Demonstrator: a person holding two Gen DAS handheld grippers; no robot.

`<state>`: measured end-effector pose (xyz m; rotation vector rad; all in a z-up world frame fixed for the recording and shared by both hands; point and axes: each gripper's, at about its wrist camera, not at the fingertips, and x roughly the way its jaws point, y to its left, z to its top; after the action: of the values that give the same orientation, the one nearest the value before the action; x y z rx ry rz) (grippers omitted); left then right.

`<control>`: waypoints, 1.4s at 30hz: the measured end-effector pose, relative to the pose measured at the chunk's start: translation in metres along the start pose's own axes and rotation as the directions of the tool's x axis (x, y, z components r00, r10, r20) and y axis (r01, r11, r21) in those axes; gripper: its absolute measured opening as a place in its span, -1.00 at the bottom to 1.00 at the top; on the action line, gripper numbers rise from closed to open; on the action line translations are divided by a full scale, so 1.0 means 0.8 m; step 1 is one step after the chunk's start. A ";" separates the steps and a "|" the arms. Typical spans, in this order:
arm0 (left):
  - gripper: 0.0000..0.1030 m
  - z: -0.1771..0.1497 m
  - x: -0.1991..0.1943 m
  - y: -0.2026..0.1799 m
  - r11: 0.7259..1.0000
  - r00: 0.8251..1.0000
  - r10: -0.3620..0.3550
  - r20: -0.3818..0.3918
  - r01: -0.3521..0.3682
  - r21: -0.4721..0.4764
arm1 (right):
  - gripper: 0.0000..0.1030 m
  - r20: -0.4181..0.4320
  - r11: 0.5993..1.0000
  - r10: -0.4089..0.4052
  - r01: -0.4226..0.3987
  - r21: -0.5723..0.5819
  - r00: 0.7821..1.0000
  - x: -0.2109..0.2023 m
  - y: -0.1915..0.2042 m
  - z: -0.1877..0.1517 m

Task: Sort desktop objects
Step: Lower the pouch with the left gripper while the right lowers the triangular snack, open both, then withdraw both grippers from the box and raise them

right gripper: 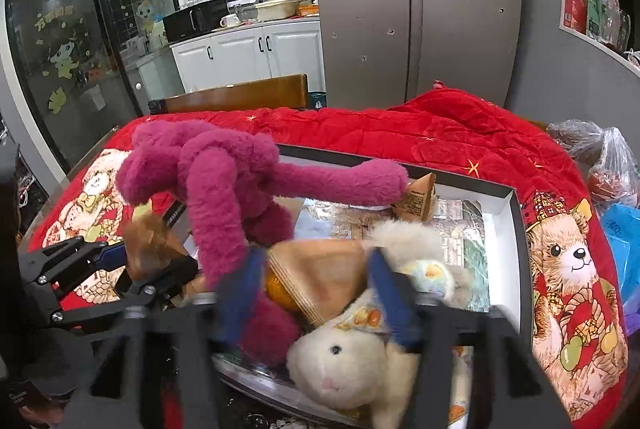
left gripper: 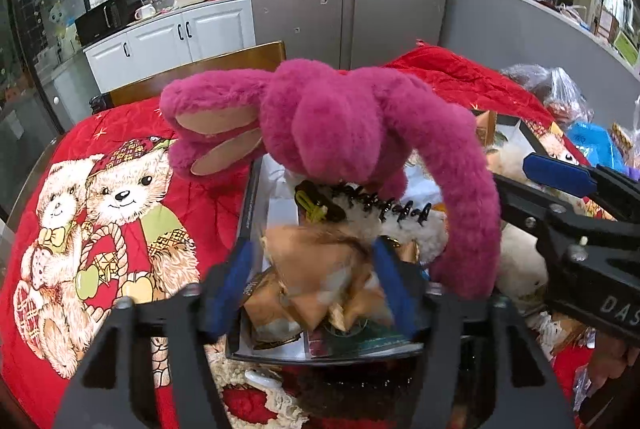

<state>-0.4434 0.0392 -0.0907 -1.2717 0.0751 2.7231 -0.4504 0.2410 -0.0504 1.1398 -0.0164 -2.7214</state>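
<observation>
A black-rimmed white box [right gripper: 508, 225] lies on a red bear-print quilt, and toys and packets fill it. A magenta plush toy [left gripper: 340, 125] sprawls over the box's left side, its long arms [right gripper: 340, 177] reaching across. My left gripper [left gripper: 314, 249] is open over the box's near edge [left gripper: 250, 197], a blurred tan snack packet [left gripper: 320, 269] between its blue pads. My right gripper [right gripper: 316, 255] is open too, a tan packet [right gripper: 320, 277] lying between its fingers above a white plush hamster [right gripper: 352, 361]. The right gripper's fingers [left gripper: 560, 173] enter the left wrist view from the right.
A black claw hair clip [left gripper: 384, 207] and a small cardboard carton [right gripper: 420, 199] lie in the box. Plastic bags [right gripper: 608, 165] crowd the quilt's right side. A wooden chair back [right gripper: 240, 95] stands behind the table, with white cabinets and a steel fridge [right gripper: 416, 1] beyond.
</observation>
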 end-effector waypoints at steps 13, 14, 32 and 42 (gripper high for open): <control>0.82 0.003 -0.014 -0.021 0.996 0.999 0.037 0.023 -0.039 0.085 | 0.39 0.008 1.000 0.010 -0.010 0.010 1.000 -0.007 0.000 0.004; 0.82 0.003 -0.014 -0.021 0.996 0.999 0.036 0.021 -0.038 0.084 | 0.39 0.008 1.000 0.012 -0.012 0.010 1.000 -0.007 0.000 0.004; 0.82 0.010 -0.041 -0.010 0.999 0.997 0.034 0.064 -0.036 0.024 | 0.39 0.038 1.000 -0.029 0.029 0.006 0.999 -0.029 0.000 0.010; 0.83 0.012 -0.179 -0.034 0.999 0.970 -0.034 0.239 0.029 0.027 | 0.59 0.178 0.990 -0.134 0.123 0.070 0.975 -0.145 0.017 0.023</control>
<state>-0.3558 0.0524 0.0252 -0.9210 0.0610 2.8152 -0.3813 0.2475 0.0457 0.9325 -0.0505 -2.9505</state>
